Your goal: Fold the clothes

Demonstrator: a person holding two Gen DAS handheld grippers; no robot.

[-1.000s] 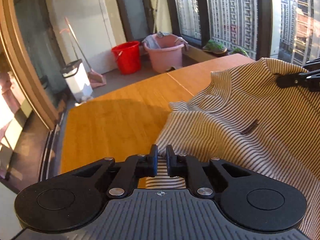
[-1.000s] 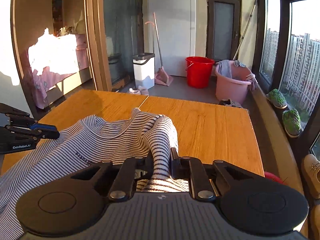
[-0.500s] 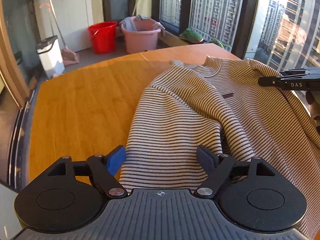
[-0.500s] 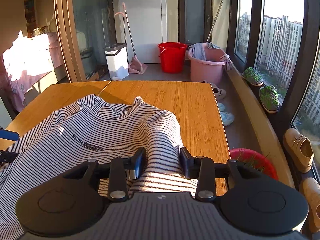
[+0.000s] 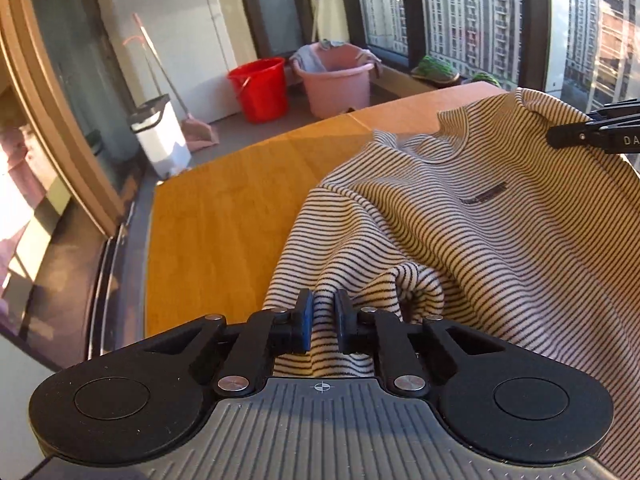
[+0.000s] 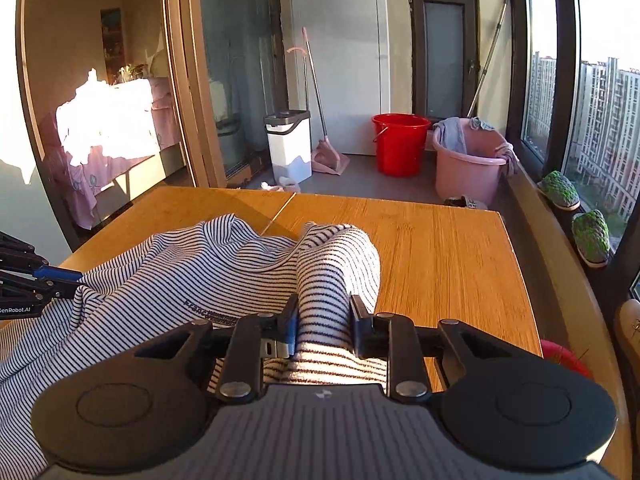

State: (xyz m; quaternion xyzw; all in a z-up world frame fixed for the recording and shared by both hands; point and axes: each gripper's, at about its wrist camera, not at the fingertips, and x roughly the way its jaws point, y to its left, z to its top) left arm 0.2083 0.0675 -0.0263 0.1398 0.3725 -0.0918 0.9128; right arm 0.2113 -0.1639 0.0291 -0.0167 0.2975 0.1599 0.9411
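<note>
A white shirt with thin dark stripes lies rumpled on the wooden table, collar toward the far edge. My left gripper is shut on a bunched fold at the shirt's left side. My right gripper has its jaws narrowly apart around a thick roll of the shirt at its right side. The right gripper's fingers show at the right edge of the left wrist view. The left gripper's fingers show at the left edge of the right wrist view.
Beyond the table's far edge stand a red bucket, a pink tub with cloths, a white bin and a broom with dustpan. Slippers lie on the window ledge at the right. Bare tabletop lies right of the shirt.
My left gripper opened half a second ago and has now shut on a fold of the shirt. My right gripper opened from its tight pinch and now loosely straddles the roll.
</note>
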